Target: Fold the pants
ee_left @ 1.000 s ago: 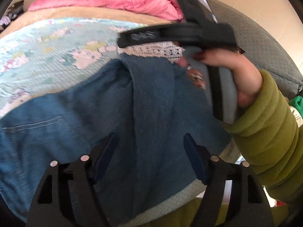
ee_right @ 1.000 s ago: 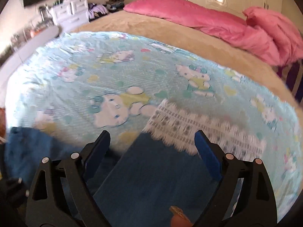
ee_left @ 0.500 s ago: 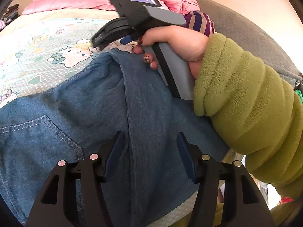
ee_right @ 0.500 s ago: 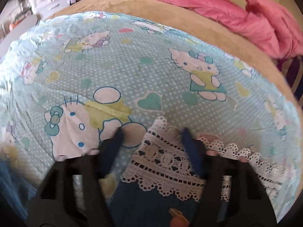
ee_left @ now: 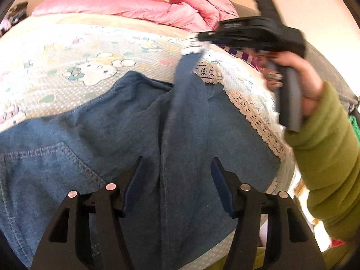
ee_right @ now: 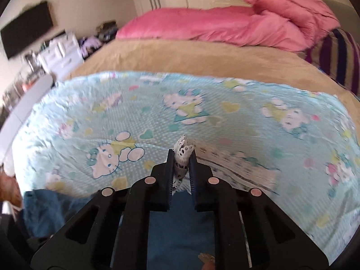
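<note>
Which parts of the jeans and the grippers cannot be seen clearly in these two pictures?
- Left wrist view: the waist of the jeans is cut off by the left and bottom edges.
- Left wrist view: the right gripper is motion-blurred, so the pinch on the lace hem is unclear.
- Right wrist view: the black fingers hide the lace hem lower down; the loose hem beside them is smeared.

We are in a home bedroom: bed (ee_right: 202, 56), pink duvet (ee_right: 225, 24), white drawer units (ee_right: 60, 51) against the wall.
</note>
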### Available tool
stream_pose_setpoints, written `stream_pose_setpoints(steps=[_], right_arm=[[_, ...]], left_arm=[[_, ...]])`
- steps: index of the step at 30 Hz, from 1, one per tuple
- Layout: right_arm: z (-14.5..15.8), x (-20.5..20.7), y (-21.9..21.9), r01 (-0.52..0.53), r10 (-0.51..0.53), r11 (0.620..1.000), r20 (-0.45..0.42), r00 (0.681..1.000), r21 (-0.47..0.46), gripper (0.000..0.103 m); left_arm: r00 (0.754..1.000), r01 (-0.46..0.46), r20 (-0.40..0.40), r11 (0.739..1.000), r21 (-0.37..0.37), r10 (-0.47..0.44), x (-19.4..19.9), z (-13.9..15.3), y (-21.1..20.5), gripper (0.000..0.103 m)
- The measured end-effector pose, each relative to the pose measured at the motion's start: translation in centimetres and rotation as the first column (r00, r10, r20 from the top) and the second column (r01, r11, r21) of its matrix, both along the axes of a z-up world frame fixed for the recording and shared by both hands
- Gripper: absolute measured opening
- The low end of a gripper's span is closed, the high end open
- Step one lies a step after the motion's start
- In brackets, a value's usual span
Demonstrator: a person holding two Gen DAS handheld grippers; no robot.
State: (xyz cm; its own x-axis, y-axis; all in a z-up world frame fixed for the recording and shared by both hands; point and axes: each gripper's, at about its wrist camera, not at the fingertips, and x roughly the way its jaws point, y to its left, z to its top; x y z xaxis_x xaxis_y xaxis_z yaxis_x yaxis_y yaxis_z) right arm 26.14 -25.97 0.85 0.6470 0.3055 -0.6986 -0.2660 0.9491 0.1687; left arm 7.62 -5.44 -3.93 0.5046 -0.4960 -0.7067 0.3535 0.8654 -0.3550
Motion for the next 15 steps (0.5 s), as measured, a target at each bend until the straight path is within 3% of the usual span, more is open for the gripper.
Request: stream_pose_setpoints(steps=[1,4,6,15], right_arm=[[0.5,-0.7,-1.1,0.012,-0.013,1.0,0.007,1.0,0.015,0.008],[1.5,-3.2,-4.4,0.052,-0.053,0.998,0.017,0.998,0.03,0.008],[1.5,-4.9,-6.3,0.078,-0.078,0.996,0.005,0.997,0.039,0.008],[-1.5,-12.1,-11.6,0.145,-0.135,0.986,-0.124,0.983,0.078,0.008]], left_arm=[[1.0,0.004,0.009,1.0,0.011,-0.004,0.1,-0.1,-0.1,0.054],[0.999,0.037,0.031,0.998,0.045,-0.038,-0.3,0.4,-0.9,0.028],[0.997,0.069,0.036,0.995,0.067,-0.071,-0.7,0.5,-1.3,0.002],[0.988,0.123,0.08,0.987,0.106,-0.132,-2.2,2.0,-1.1,0.002]])
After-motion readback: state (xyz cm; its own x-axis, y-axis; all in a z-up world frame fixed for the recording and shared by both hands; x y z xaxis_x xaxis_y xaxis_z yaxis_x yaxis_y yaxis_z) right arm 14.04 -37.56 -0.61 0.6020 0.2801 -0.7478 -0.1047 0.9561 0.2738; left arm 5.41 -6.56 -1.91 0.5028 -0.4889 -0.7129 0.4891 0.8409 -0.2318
